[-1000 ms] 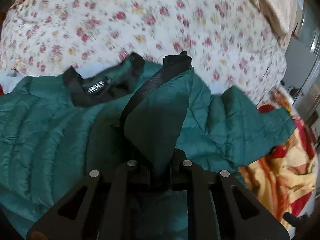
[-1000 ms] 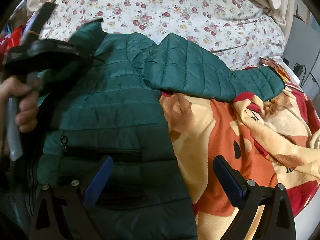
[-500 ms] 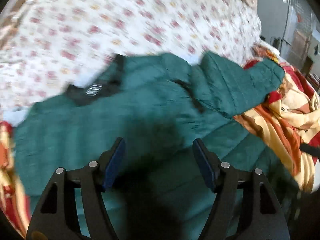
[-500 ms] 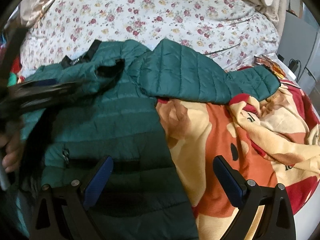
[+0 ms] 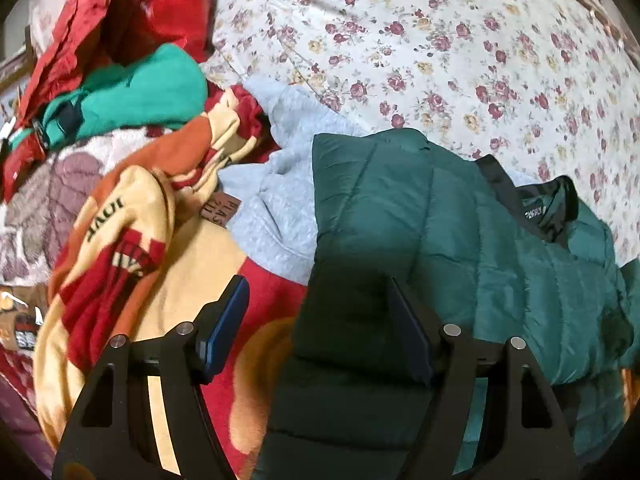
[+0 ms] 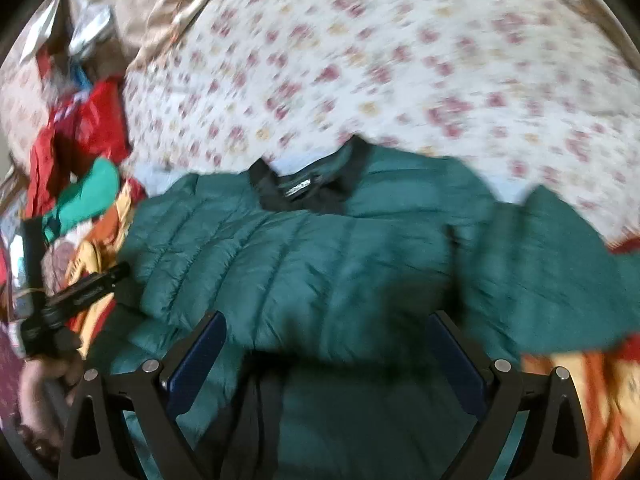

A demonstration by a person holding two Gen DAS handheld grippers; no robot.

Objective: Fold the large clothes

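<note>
A dark green puffer jacket [image 5: 460, 232] lies on the bed, its black collar [image 5: 536, 208] toward the floral sheet. My left gripper [image 5: 318, 320] is open over the jacket's left edge, and nothing is pinched between its blue pads [image 5: 224, 328]. In the blurred right wrist view the jacket [image 6: 320, 264] fills the middle, with one sleeve [image 6: 560, 264] stretched to the right. My right gripper [image 6: 328, 352] hangs open and wide above the jacket's body, holding nothing. A hand [image 6: 40, 392] grips the left tool at that view's left edge.
A floral sheet [image 5: 440, 40] covers the far bed. A grey fleece [image 5: 280, 184] and a cartoon blanket [image 5: 140, 248] lie left of the jacket. Red clothing [image 5: 120, 20] and a bright green garment [image 5: 140, 92] are piled at the far left.
My left gripper let go of the jacket's front flap, opened, and swung left to the jacket's edge. The right gripper, still open, swung left from the blanket to over the jacket's middle.
</note>
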